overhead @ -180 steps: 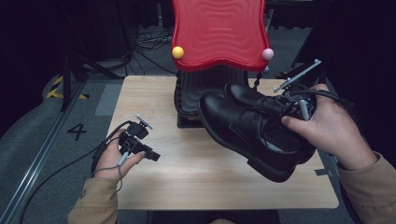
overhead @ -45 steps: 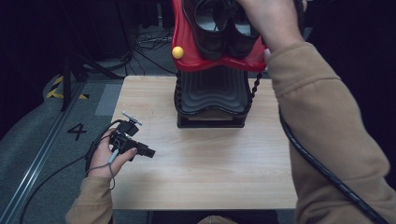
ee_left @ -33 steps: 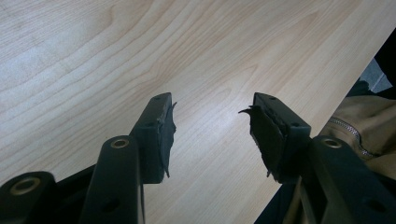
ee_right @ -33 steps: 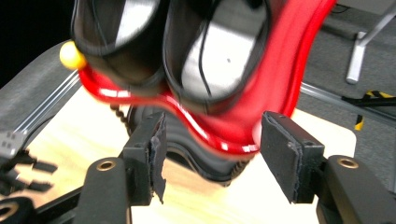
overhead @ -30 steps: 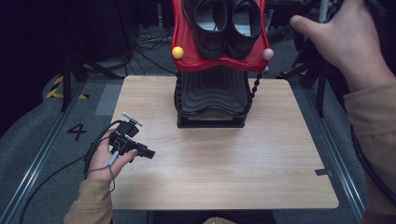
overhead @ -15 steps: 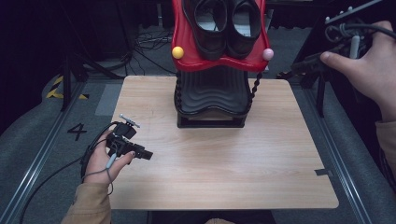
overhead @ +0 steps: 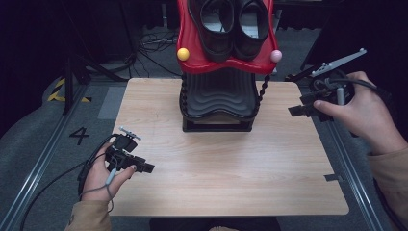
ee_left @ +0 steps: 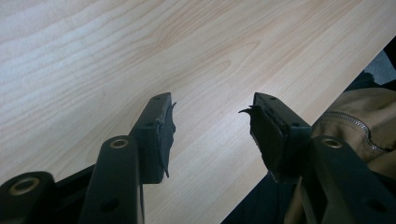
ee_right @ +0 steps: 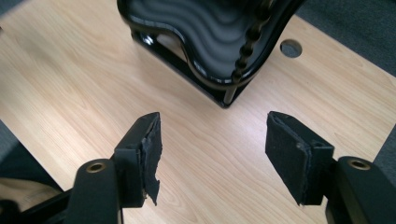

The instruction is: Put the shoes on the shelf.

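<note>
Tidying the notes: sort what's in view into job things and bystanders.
Job things: pair of black shoes, red top shelf of the rack, right gripper, jaws open and holding nothing.
Bystanders: left gripper, open; black lower shelf; table; floor cables.

Glossy black shoes (overhead: 235, 25) on a red wavy rack (overhead: 192, 45) — yellow and pink knobs; pale woodgrain surface (overhead: 226, 168).

left gripper (overhead: 144, 168): held low in the left hand (overhead: 98, 171), fingers (ee_left: 156, 128) apart, nothing between them
right gripper (overhead: 294, 111): in the right hand (overhead: 363, 115), fingers (ee_right: 140, 149) spread wide, just been opening, empty
</note>
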The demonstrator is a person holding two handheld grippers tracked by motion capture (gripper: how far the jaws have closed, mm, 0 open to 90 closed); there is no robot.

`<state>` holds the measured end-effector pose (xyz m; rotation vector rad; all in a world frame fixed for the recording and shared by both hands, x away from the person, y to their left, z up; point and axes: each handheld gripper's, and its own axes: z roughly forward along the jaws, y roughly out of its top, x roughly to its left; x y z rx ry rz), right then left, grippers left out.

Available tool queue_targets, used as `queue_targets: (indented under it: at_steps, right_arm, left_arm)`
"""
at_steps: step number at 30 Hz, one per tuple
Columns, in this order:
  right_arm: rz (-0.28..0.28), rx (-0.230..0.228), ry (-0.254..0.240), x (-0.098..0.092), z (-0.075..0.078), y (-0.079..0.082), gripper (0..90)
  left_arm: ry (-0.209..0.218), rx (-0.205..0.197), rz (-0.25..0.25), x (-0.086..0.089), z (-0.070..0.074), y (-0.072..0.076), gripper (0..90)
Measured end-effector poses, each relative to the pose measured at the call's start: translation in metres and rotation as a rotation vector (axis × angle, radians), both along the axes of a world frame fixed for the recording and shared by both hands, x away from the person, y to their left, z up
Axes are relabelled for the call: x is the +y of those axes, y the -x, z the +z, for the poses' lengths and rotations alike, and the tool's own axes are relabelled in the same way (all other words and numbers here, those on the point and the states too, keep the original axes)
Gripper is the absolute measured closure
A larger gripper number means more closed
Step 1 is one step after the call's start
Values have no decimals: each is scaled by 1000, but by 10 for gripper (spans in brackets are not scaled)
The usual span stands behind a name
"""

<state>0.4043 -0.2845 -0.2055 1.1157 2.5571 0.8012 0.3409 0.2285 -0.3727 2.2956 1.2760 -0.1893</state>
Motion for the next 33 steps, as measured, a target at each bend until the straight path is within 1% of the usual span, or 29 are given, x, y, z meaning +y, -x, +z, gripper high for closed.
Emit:
queue_targets:
  at_steps: [2, 3, 4, 6, 7, 8, 9, 10, 11, 13, 16, 19, 20, 21, 22, 24, 25, 26, 27, 29, 31, 33]
  right_arm:
    - [18, 6, -1, 0, -11, 0, 371]
    - [35, 9, -11, -1, -18, 0, 371]
    - [36, 17, -18, -1, -22, 1, 371]
    - [54, 21, -25, -3, -36, 0, 371]
    - [60, 28, -17, -4, -44, 0, 370]
    - [60, 28, -17, -4, -44, 0, 370]
    - [69, 32, -19, -5, -54, -1, 369]
    - [69, 32, -19, -5, -54, -1, 369]
    - [73, 34, -23, -6, -57, -1, 368]
    - [88, 47, -22, -7, -70, -2, 368]
    - [112, 47, -14, -8, -86, -1, 370]
    - [116, 54, -32, -10, -100, 1, 370]
    - [118, 59, -43, -10, -104, 2, 370]
    - [120, 63, -46, -10, -108, 3, 370]
    - [128, 65, -44, -10, -115, 4, 369]
    - [135, 66, -45, -10, -122, 4, 364]
    - [133, 66, -50, -10, -126, 4, 355]
    - [133, 57, -57, -11, -131, 4, 344]
    - [128, 50, -64, -11, -134, 5, 344]
    - [139, 49, -65, -12, -142, 5, 344]
    - [137, 57, -70, -11, -149, 5, 344]
    - [141, 60, -64, -11, -157, 4, 344]
  left_arm:
    - [3, 7, 17, 3, -1, 3, 496]
    - [0, 3, 17, 4, -2, 3, 496]
    - [0, 1, 23, 5, -2, 5, 497]
    - [-2, 1, 27, 7, -2, 7, 497]
    - [-1, 4, 31, 7, -2, 8, 497]
    - [-1, 4, 31, 7, -2, 8, 497]
    - [-4, 5, 29, 8, -2, 8, 497]
    - [-4, 5, 29, 8, -2, 8, 497]
    - [-8, 4, 24, 8, -2, 8, 497]
    - [-9, 4, 26, 7, -2, 9, 496]
    - [-15, 6, 30, 6, -2, 9, 495]
    - [-18, 10, 19, 4, -3, 8, 495]
    - [-17, 9, 24, 3, -4, 8, 495]
    - [-15, 5, 28, 2, -4, 7, 495]
    - [-14, 15, 27, 2, -4, 7, 495]
    - [-19, 12, 24, 2, -4, 6, 495]
    - [-20, 8, 19, 3, -5, 5, 495]
    - [-18, 12, 25, 2, -5, 5, 495]
    - [-23, 5, 19, 3, -5, 4, 495]
    - [-25, 10, 15, 3, -5, 3, 495]
    - [-18, 9, 26, 2, -5, 3, 495]
    - [-20, 8, 14, 2, -5, 1, 496]
